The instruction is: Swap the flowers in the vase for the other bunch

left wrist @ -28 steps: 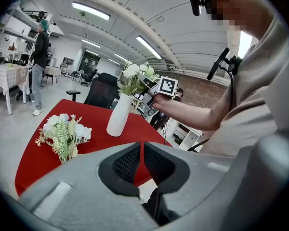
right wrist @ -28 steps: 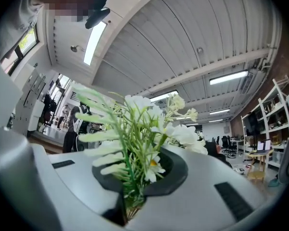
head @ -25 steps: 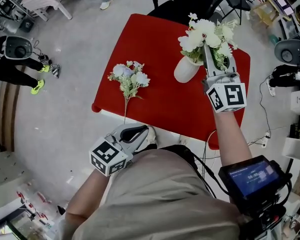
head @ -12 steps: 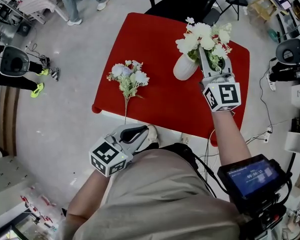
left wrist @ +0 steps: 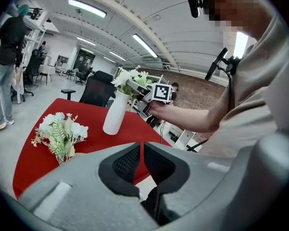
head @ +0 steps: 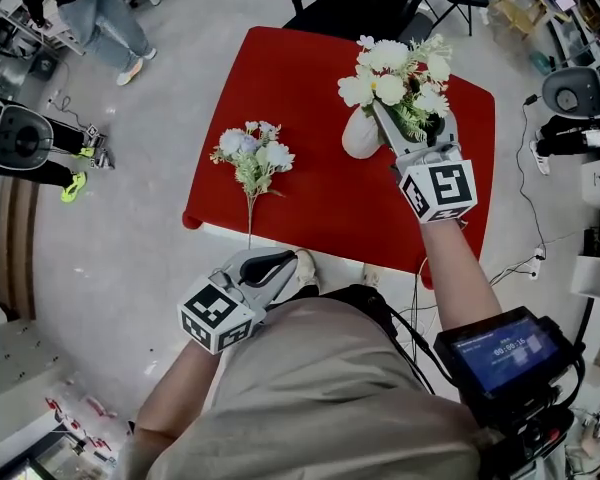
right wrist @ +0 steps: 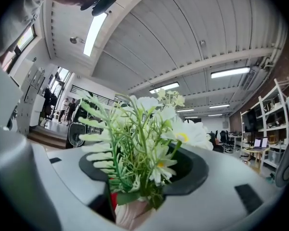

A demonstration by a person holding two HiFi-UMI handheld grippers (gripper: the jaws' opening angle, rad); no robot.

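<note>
In the head view the vase (head: 358,136) stands toward 1 o'clock on the red surface (head: 300,78) with a white bunch (head: 390,68) seated in it. The right gripper (head: 408,133) reaches in from 5 o'clock, its jaws either side of the stems. The other bunch (head: 252,156) lies flat at the vase's 9 o'clock, well apart. The left gripper (head: 280,265) hangs off the surface's near edge at 6 o'clock. The left gripper view shows its jaws clenched on nothing. The right gripper view shows jaws released, having just been opening, with foliage between them and the vase mouth below; whether a pad brushes a leaf is hard to tell. I judge this the letting-go of the bunch into the vase. The next move calls for backing out toward 5 o'clock without snagging leaves or tipping the vase.
</note>
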